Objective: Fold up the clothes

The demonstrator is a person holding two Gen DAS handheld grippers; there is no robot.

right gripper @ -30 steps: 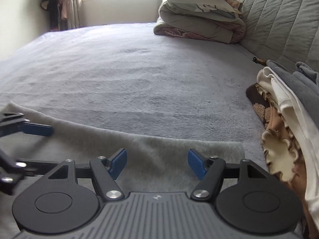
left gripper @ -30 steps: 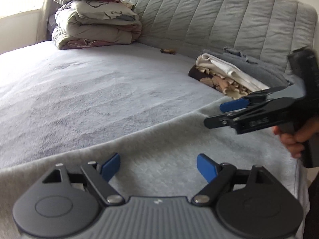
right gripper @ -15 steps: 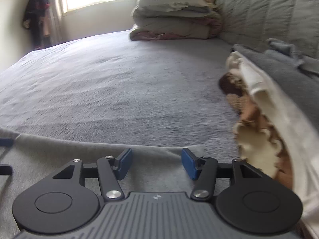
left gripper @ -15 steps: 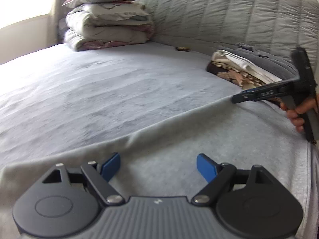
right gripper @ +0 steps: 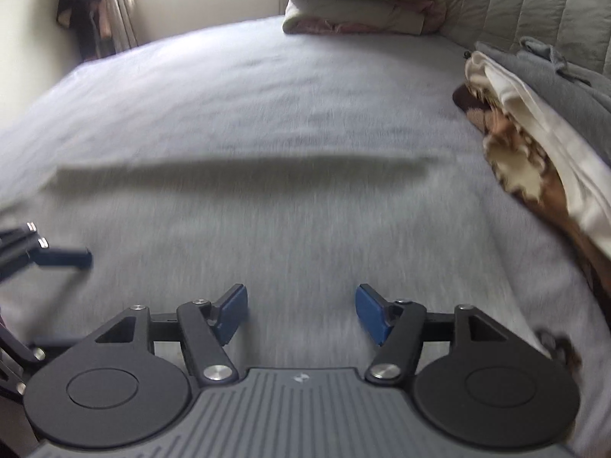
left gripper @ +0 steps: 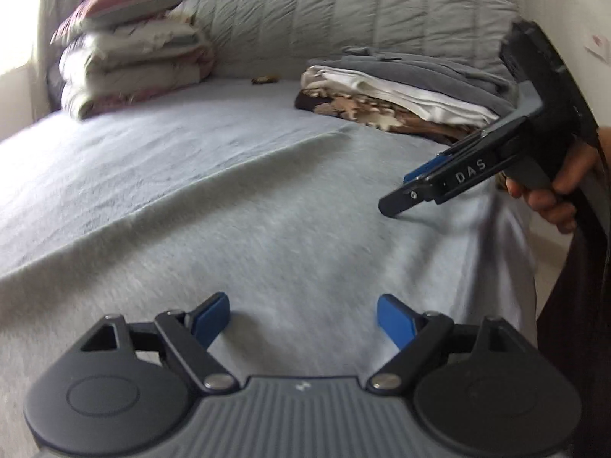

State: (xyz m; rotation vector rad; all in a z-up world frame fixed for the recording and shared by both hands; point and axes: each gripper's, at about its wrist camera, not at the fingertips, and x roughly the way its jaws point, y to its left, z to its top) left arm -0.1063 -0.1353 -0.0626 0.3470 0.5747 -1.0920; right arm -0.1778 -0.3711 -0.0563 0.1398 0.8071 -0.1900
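- On the bed (right gripper: pixel 236 87), a light grey garment (left gripper: pixel 290 236) lies spread flat at the near edge, directly under both tools.
- Its long axis runs across the bed from left to right; in the right wrist view its far edge (right gripper: pixel 244 164) shows as a dark, nearly level line, while in the left wrist view that edge slants up toward the right.
- The garment's right end reaches close to a stack of folded clothes (left gripper: pixel 401 95) by the quilted headboard (left gripper: pixel 362 11); whether they touch cannot be told.
- A pile of folded bedding with a pillow on top (left gripper: pixel 126 49) sits at the far left corner of the bed, well apart from the garment.
- The left tool (left gripper: pixel 303 318) hangs over the garment with its blue pads wide apart and nothing between them.
- The right tool (right gripper: pixel 301 313) has its jaws opening, moderately apart, with only flat cloth below and nothing gripped; in the left wrist view it is held by a hand (left gripper: pixel 553 191) at the right, tilted down toward the cloth.
- Compared with a second ago, the right tool now points more steeply downward and appears nearer the left tool's camera.
- The folded stack has slid toward the middle of the left wrist view, and both views are now blurred by motion.
- The right tool's pads, narrower half a second ago, have spread again.
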